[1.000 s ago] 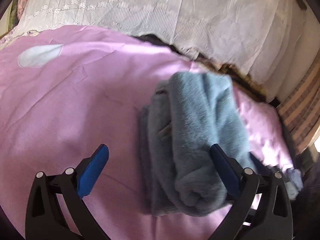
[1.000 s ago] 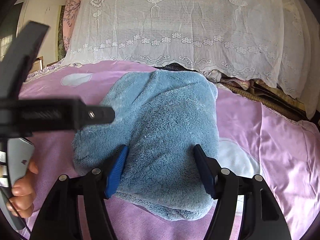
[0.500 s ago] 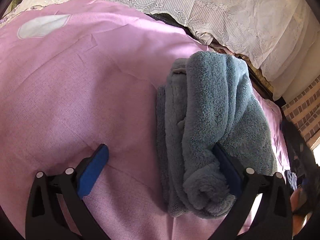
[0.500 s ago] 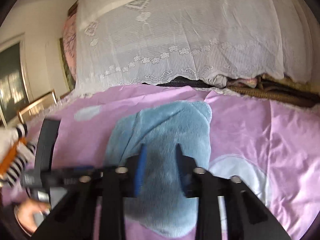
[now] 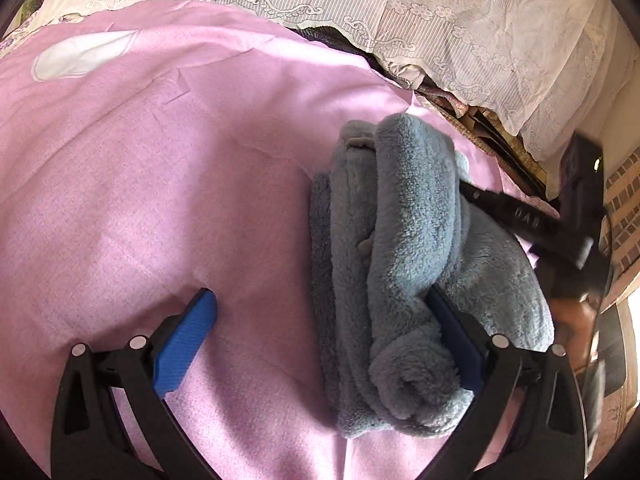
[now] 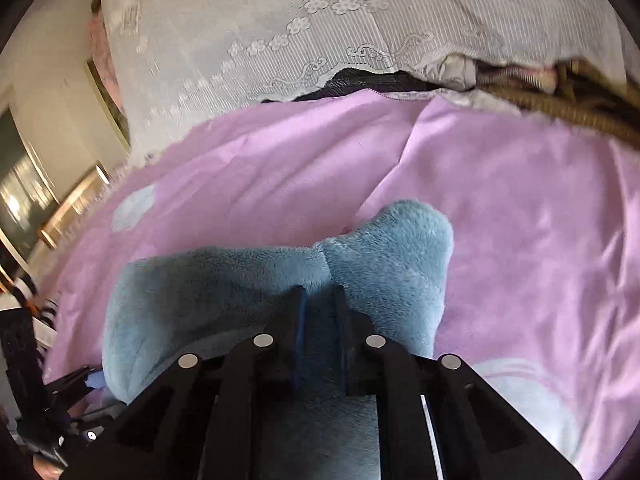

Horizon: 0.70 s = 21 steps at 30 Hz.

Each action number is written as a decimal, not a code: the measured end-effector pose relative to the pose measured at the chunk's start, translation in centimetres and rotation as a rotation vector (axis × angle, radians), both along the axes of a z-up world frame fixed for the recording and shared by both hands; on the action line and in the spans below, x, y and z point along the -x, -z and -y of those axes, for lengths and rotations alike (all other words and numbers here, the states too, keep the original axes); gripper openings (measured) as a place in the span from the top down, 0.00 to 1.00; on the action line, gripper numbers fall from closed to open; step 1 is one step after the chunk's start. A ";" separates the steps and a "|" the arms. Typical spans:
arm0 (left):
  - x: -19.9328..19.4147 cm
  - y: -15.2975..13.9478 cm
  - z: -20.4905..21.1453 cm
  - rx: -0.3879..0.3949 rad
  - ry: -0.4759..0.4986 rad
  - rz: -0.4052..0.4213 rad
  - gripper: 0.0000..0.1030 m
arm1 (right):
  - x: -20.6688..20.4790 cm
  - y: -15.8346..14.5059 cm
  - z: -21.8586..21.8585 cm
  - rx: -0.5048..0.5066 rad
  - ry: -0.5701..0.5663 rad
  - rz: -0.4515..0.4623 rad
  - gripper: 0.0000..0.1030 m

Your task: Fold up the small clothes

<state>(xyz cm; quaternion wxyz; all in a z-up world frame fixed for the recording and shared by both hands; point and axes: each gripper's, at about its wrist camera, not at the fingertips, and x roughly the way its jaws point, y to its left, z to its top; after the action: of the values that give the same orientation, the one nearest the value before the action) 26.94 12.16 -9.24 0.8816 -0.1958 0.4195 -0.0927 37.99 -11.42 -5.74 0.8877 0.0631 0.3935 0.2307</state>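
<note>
A blue fleece garment (image 5: pixel 400 220) lies folded into a thick roll on the pink bed sheet (image 5: pixel 160 180). My left gripper (image 5: pixel 318 296) is open wide. Its left finger rests over bare sheet and its right finger (image 5: pixel 448 320) is tucked into a fold of the roll. In the right wrist view, the fleece (image 6: pixel 392 248) bunches around my right gripper (image 6: pixel 320 292), whose jaws are shut with a pinch of fleece between them. That gripper's black fingers (image 5: pixel 516 216) show in the left wrist view, reaching into the roll's far right side.
A white lace cover (image 5: pixel 440 12) lies over the bedding at the back, with dark folded cloth (image 6: pixel 360 80) under its hem. A brick wall (image 5: pixel 624 208) stands at the right. A person's hand (image 5: pixel 572 316) and a striped sleeve (image 6: pixel 24 292) are near the grippers.
My right gripper went from open around the fleece to shut on it, and swung across so the fleece bunched up. The left gripper's right finger slid into the fold.
</note>
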 end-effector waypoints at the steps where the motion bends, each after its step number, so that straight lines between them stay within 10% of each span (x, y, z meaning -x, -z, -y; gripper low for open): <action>1: 0.0 0.0 0.0 0.000 0.001 0.002 0.04 | 0.1 0.4 0.6 -0.036 -0.002 0.001 0.89; 12: -0.1 0.1 -0.8 0.055 0.001 0.008 0.04 | 5.8 -6.3 -1.9 -0.012 -0.010 0.223 0.84; 21: -0.3 0.2 -0.5 0.009 -0.005 0.003 0.04 | 3.8 -1.8 -11.1 0.220 -0.188 0.031 0.70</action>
<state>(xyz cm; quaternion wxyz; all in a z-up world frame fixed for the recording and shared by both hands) 27.26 12.62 -9.42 0.8815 -0.2005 0.4172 -0.0929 34.18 -0.37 -3.98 0.8696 -0.0753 0.4069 0.2695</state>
